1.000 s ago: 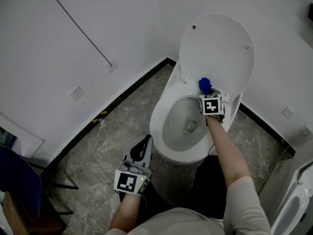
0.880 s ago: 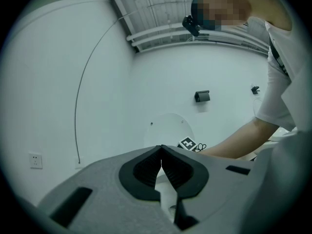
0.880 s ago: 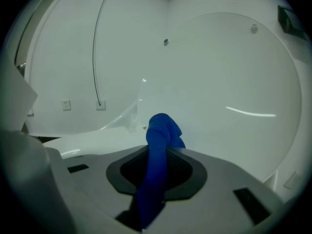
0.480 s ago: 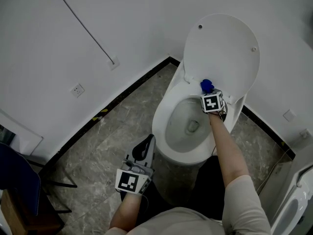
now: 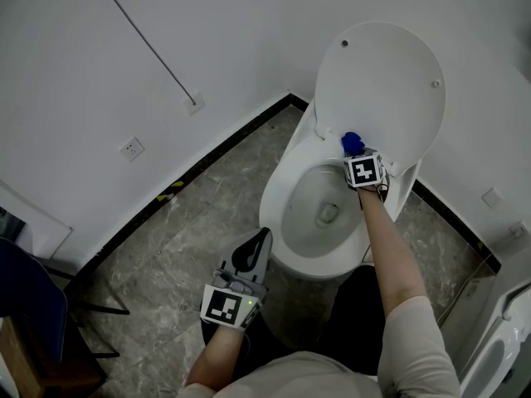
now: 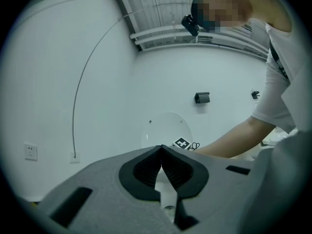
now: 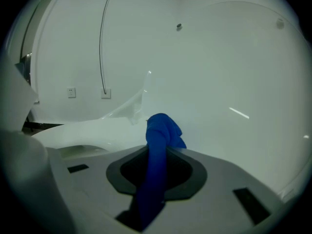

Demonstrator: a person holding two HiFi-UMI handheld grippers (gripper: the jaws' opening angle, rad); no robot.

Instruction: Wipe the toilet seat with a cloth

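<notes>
A white toilet point(image 5: 286, 239) stands in the room's corner with its lid point(image 5: 382, 89) raised against the wall. My right gripper point(image 5: 355, 153) is shut on a blue cloth point(image 5: 352, 143) at the back of the bowl rim, by the hinge. In the right gripper view the blue cloth point(image 7: 158, 145) bunches out between the jaws, close to the raised lid point(image 7: 229, 72). My left gripper point(image 5: 259, 245) hangs low beside the bowl's front left, jaws shut on nothing. In the left gripper view the left gripper point(image 6: 161, 150) points toward the lid point(image 6: 165, 130).
Grey marble floor point(image 5: 191, 230) lies left of the toilet, with a black skirting along white walls. A wall socket point(image 5: 130, 148) and a thin cable point(image 5: 149, 48) are on the left wall. A dark chair point(image 5: 33, 313) stands at far left; another white fixture point(image 5: 498, 347) at lower right.
The view has shifted a little, so the toilet sits slightly further right. The right gripper with the cloth stays at the back rim; the left gripper has edged slightly toward the bowl.
</notes>
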